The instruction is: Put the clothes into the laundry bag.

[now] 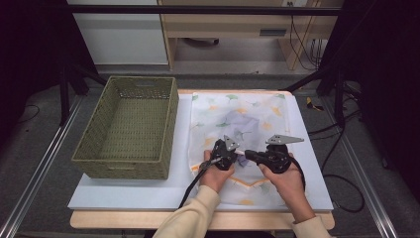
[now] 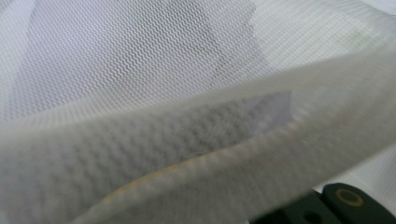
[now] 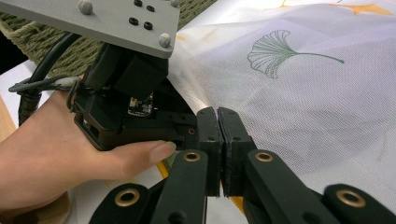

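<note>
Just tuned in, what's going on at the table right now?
A person works both grippers at the near edge of a white mesh laundry bag printed with leaves. The left gripper and right gripper meet at the bag's hem, jaws shut. Something purple lies inside. The woven basket sits alongside.

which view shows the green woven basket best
The high view: the whole green woven basket sits left of the leaf-printed mesh bag. The right gripper view catches a strip of its weave behind the left gripper; the left gripper view faces mesh.
</note>
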Motion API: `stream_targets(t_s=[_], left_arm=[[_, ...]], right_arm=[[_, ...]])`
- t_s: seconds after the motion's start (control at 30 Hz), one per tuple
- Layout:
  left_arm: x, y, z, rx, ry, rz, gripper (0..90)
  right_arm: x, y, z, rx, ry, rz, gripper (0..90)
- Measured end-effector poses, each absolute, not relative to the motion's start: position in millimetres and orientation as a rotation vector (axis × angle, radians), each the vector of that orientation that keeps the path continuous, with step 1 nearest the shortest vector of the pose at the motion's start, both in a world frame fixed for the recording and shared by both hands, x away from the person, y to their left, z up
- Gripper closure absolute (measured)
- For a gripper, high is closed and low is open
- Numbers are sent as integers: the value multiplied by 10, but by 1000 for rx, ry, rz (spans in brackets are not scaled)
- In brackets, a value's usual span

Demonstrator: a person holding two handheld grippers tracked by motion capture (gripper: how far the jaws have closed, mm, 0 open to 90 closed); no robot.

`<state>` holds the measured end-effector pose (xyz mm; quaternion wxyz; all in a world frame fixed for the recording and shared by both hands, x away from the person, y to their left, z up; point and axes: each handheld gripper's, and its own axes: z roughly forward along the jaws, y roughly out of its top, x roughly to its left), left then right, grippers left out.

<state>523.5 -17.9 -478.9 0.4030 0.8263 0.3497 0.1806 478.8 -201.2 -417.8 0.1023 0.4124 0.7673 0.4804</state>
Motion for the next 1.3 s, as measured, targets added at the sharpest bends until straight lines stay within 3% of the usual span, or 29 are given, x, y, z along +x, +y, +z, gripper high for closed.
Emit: stream_targets(t_s=[1.3], left_arm=[[5406,-237,-4799,2057,925,503,900]], right_arm=[[4887,-2002,-4220,1240,2259,1429,890]])
